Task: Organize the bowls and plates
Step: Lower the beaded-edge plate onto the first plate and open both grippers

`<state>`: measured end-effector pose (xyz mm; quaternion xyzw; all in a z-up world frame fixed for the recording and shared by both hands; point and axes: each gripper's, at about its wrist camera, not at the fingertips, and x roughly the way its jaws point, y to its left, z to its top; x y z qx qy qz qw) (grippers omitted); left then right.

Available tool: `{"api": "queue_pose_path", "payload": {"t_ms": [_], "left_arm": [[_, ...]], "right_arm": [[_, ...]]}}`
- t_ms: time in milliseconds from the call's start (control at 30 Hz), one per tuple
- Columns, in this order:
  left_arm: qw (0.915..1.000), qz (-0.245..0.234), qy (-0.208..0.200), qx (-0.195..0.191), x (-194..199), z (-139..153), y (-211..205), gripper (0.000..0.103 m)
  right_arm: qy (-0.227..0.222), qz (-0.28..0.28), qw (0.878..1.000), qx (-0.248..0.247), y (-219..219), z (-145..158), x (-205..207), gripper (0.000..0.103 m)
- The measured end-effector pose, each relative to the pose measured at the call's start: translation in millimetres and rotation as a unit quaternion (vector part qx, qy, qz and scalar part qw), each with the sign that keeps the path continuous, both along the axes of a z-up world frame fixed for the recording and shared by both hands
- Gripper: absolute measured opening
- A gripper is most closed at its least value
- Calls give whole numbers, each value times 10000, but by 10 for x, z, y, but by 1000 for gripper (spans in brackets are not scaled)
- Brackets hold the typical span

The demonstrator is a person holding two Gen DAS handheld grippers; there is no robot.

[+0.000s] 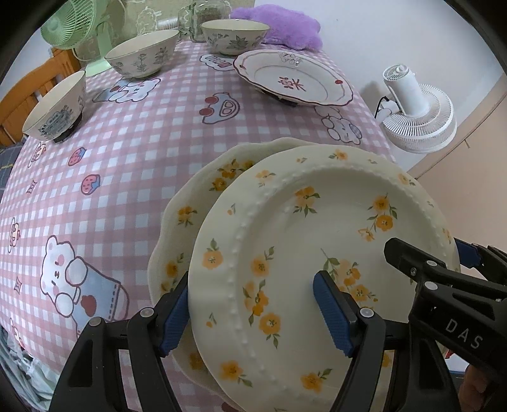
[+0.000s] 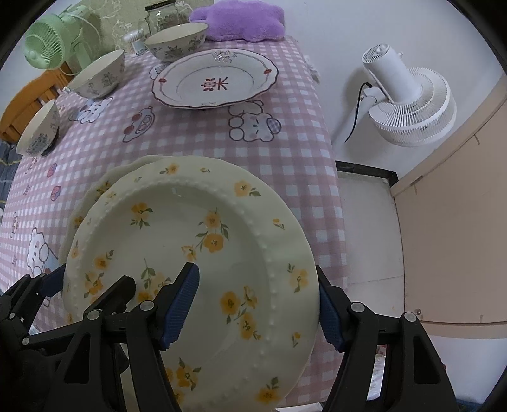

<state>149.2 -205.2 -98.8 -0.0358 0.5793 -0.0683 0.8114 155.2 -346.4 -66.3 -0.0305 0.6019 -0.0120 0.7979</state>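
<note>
**Ana:** While both grippers straddle its rim, the yellow-flowered plate (image 1: 317, 241) sits over a second yellow-flowered plate (image 1: 177, 218) at the near edge of the table (image 1: 133, 152). The left gripper (image 1: 253, 313) has one blue pad under the plate's left rim and one on its face; the right gripper (image 2: 258, 312) mirrors that on the other side. Each looks closed down on the rim, though whether the pads press firmly, nobody can tell from here.

**Ben:** And the top plate sits shifted to the right of the lower one, so the stack isn't squared up yet, by my reading.

**Ana:** Agreed. One pairing is roughly made; plenty remains. Further back, the red-patterned plate (image 2: 215, 79) lies alone, well apart from the stack.

**Ben:** Three bowls too: the near bowl (image 1: 55, 107) at the left edge, the middle bowl (image 1: 142, 54), the far bowl (image 1: 234, 35), all separate, none nested.

**Ana:** Behind them, a green fan (image 1: 73, 22), a glass jar (image 2: 163, 16), and a purple cushion (image 2: 240, 20). A white fan (image 2: 408, 104) stands off the table's right side.
</note>
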Motion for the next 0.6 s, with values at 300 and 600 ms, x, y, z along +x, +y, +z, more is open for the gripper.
{"api": "queue_pose_path", "payload": {"t_ms": [300, 600], "left_arm": [[9997, -19, -40, 248, 26, -45, -108, 76], [9961, -48, -234, 855, 55, -50, -245, 82]], "right_arm": [[151, -138, 9998, 70, -101, -124, 36, 70], [161, -142, 9996, 174, -142, -162, 12, 68]]}}
